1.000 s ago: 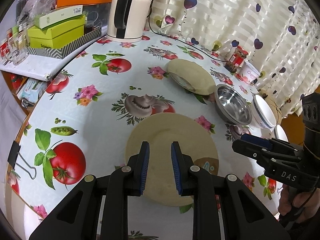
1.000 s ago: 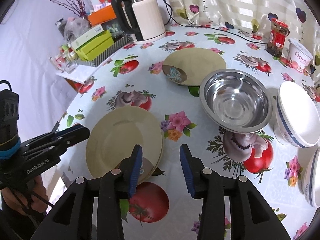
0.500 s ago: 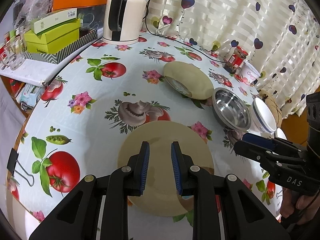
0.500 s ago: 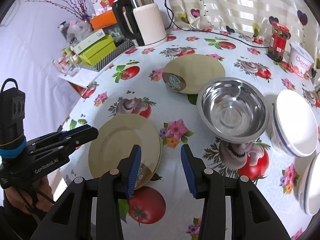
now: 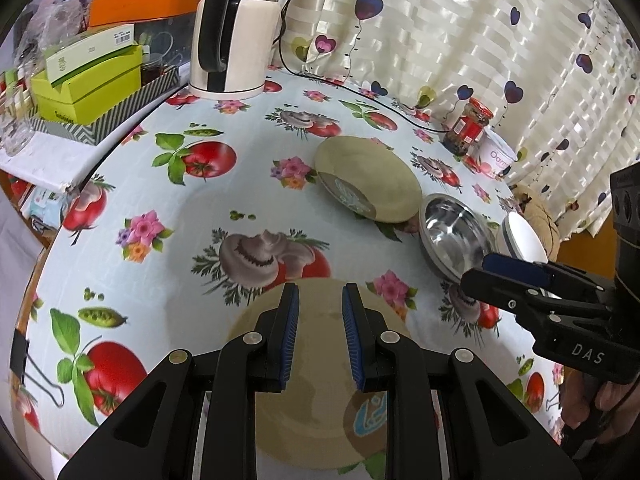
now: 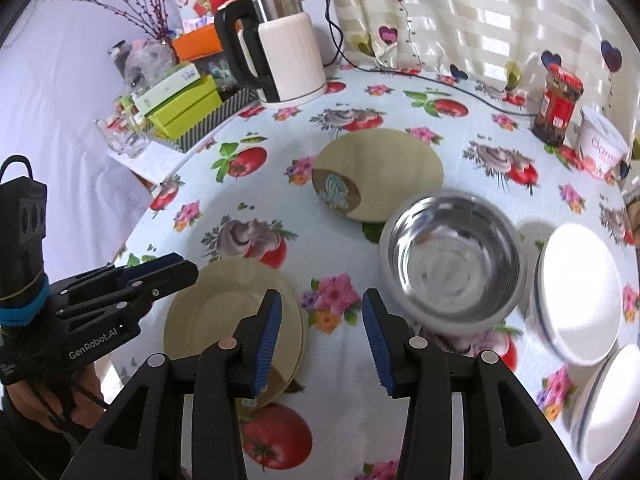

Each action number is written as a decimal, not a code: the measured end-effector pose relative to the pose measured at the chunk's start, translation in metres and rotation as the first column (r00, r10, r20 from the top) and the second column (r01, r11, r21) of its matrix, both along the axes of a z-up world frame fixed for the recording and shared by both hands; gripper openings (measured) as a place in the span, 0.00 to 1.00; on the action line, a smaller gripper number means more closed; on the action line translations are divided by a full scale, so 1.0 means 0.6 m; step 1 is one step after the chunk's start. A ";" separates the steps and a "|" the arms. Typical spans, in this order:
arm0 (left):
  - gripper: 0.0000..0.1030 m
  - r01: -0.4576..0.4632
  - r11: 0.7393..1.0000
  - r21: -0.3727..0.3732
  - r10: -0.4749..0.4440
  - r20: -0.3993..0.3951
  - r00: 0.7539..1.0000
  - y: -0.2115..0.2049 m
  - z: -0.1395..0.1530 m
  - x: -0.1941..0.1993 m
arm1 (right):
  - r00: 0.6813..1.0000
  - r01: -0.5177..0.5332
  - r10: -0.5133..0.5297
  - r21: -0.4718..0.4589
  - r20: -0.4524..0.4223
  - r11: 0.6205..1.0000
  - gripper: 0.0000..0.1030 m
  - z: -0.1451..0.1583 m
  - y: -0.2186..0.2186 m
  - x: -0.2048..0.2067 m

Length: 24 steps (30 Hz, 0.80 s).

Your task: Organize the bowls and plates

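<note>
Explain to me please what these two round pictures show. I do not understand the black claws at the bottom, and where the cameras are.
There is no robot here. A person holds a hand tool in each hand, and each tool ends in two black fingers with blue pads. A wide-angle camera sits on each tool and looks forward along its fingers, which is why the pictures are round.

In the left tool's picture you see the left gripper at the bottom, above the near stack of tan plates. The right tool shows at its right edge. In the other picture the right gripper is at the bottom; its fingers have just been opening.

Both grippers hold nothing. On the flowered tablecloth lie another tan plate, a steel bowl, white bowls, a kettle and a jar.
</note>
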<state>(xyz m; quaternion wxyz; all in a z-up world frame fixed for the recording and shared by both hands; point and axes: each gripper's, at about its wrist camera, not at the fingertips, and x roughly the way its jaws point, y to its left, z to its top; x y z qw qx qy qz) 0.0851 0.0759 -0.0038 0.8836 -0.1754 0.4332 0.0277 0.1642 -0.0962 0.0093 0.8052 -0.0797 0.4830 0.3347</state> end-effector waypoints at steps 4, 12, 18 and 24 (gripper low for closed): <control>0.22 0.008 1.000 -0.002 -0.008 0.003 1.000 0.004 0.002 0.014 | 1.000 -0.001 0.001 -0.006 0.017 1.000 0.47 0.008 0.008 0.017; 0.23 0.015 1.000 -0.014 -0.015 -0.003 1.000 0.014 -0.002 0.044 | 1.000 0.010 -0.009 -0.022 0.028 1.000 0.47 0.011 0.021 0.052; 0.23 0.025 1.000 -0.008 -0.025 -0.015 1.000 0.021 -0.009 0.071 | 1.000 0.019 -0.018 -0.027 0.023 0.999 0.47 0.006 0.026 0.082; 0.23 0.037 0.999 -0.004 -0.037 -0.021 0.999 0.024 -0.011 0.101 | 1.000 0.017 -0.016 -0.044 0.020 0.999 0.47 -0.003 0.033 0.108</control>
